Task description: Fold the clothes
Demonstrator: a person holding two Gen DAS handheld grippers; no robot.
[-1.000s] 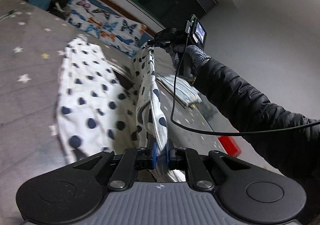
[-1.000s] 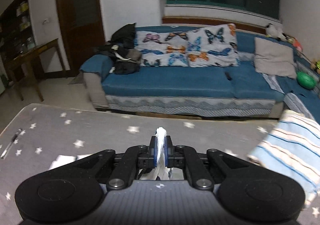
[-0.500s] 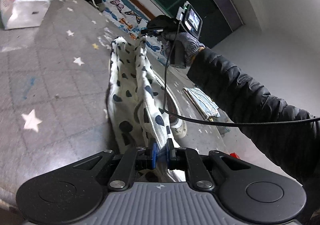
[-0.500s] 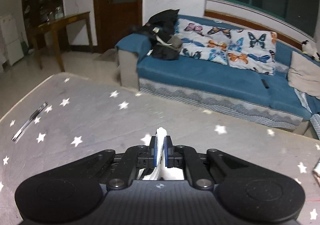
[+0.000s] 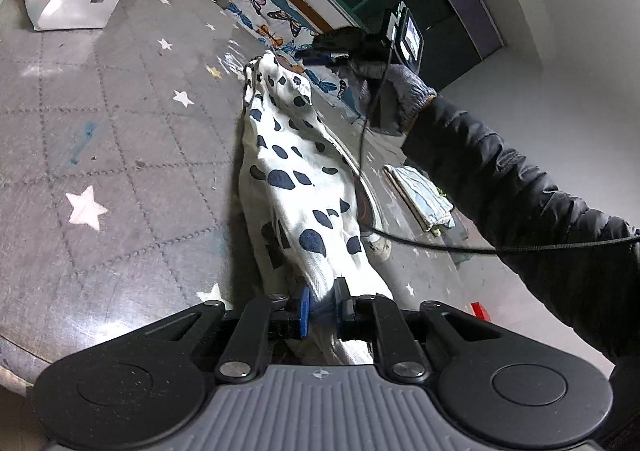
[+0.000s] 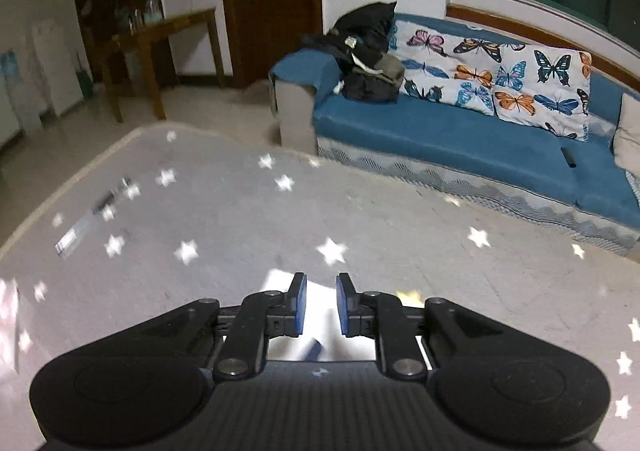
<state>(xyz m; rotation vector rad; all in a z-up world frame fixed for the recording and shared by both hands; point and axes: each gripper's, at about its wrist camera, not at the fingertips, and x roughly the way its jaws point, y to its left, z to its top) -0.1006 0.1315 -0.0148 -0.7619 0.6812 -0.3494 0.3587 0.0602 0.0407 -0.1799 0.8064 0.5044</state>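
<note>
Spotted cloth now dropped from right jaws, parted; left jaws loosening around it.

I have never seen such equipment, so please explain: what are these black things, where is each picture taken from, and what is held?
A person holds a two-finger gripper in each hand; each carries a camera looking along its fingers, giving one picture. The left gripper pinches a white cloth with dark blue spots, lying on the grey star-patterned table cover. The right gripper has just been opening: nothing is pinched, white cloth shows below the gap.
</note>
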